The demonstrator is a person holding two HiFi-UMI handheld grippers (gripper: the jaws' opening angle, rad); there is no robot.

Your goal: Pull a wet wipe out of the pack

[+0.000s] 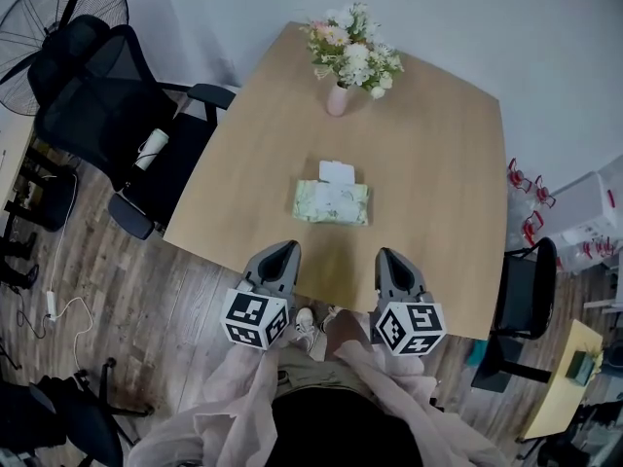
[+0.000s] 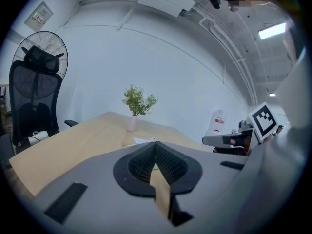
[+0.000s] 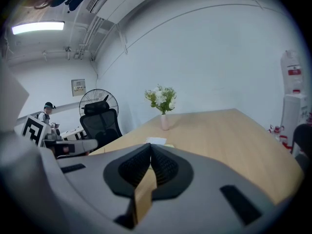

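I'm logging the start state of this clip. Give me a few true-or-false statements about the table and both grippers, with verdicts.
1. The pale green wet wipe pack lies on the light wooden table. True.
2. The left gripper is shut on a wipe. False: its fingers are together with nothing between them, short of the pack.
3. The right gripper has its fingers together and holds nothing. True.
4. The pink vase of flowers stands between the pack and the grippers. False: it stands beyond the pack, near the table's far edge.

Pale wall [image 1: 545, 37]; plank floor [image 1: 146, 309]; wooden table [image 1: 438, 183]; black office chair [image 1: 107, 115], standing fan [image 1: 34, 17] at left.
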